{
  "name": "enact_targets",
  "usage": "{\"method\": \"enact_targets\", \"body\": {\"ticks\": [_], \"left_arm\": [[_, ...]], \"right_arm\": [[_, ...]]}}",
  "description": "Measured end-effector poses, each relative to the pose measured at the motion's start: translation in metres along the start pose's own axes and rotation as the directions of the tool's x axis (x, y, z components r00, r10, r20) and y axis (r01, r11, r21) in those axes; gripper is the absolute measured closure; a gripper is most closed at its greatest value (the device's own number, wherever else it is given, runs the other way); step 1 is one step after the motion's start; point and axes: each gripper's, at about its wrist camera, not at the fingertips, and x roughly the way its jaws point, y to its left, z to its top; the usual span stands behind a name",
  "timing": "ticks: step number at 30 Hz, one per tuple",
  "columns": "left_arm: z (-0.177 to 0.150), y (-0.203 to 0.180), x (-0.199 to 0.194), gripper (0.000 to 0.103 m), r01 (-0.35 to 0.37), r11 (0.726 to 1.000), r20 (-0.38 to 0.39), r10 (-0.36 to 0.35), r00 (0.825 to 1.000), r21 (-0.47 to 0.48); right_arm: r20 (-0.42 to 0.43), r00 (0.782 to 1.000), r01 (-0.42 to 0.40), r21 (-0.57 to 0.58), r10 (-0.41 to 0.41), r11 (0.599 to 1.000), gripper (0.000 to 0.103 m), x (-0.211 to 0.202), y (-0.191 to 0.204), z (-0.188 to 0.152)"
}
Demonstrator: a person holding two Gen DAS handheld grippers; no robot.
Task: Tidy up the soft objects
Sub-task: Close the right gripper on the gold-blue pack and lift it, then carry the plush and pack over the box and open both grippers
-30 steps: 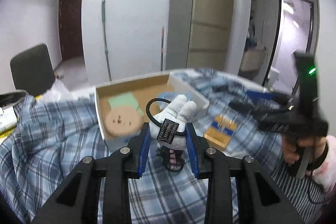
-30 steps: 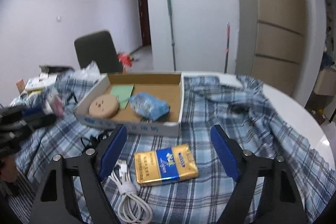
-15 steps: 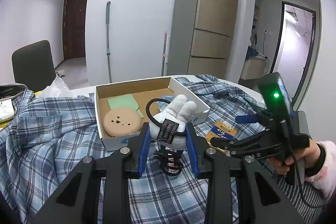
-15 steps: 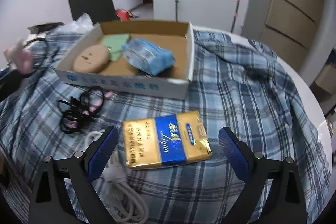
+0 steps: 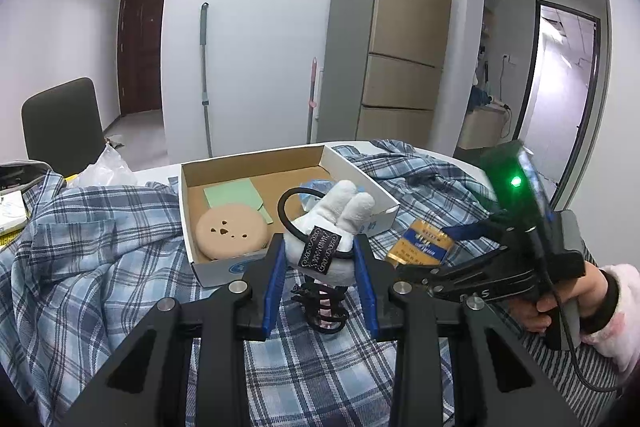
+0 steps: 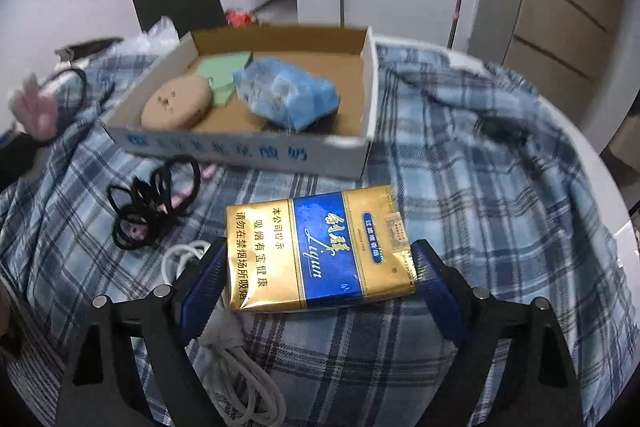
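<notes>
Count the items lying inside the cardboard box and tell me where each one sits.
3. A tan round cushion at the near-left corner, a green sheet partly under it and the blue packet, and the blue packet mid-box. Anything beneath the packet is hidden.

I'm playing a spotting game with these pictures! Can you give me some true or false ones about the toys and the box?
1. The left tool squeezes a white plush hair tie. True.
2. The cardboard box is empty. False: it holds a tan round cushion, a green card and a blue packet.
3. The gold and blue pack lies between the right tool's closing jaws. True.
4. The white cable sits inside the box. False: it lies on the plaid cloth.
</notes>
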Motion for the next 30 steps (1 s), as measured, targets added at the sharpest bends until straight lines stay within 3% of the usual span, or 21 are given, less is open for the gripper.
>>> {"method": "enact_targets", "body": {"ticks": [4, 8, 17, 22, 30], "left_arm": [[0.0, 0.0, -0.002, 0.068, 0.0, 1.0, 0.014, 0.0, 1.0, 0.001], [0.0, 0.001, -0.003, 0.068, -0.007, 1.0, 0.018, 0.007, 1.0, -0.001], [0.004, -0.001, -0.01, 0.068, -0.04, 0.999, 0.043, 0.04, 0.998, 0.006], [0.018, -0.009, -0.018, 0.068, -0.044, 0.999, 0.058, 0.044, 0.997, -0.009], [0.068, -0.01, -0.02, 0.068, -0.121, 0.993, 0.106, 0.121, 0.987, -0.005]], "right_arm": [[0.102, 0.995, -0.019, -0.005, 0.019, 1.0, 0.015, -0.019, 0.002, -0.001], [0.214, 0.976, -0.03, -0.037, 0.037, 0.999, 0.015, -0.041, 0.008, -0.003], [0.406, 0.914, 0.039, -0.143, 0.023, 0.989, 0.015, -0.076, 0.036, -0.011], [0.506, 0.862, 0.107, -0.127, -0.029, 0.986, 0.015, -0.097, 0.041, -0.014], [0.477, 0.879, 0.06, -0.076, -0.017, 0.995, 0.015, -0.111, 0.033, 0.023]]}}
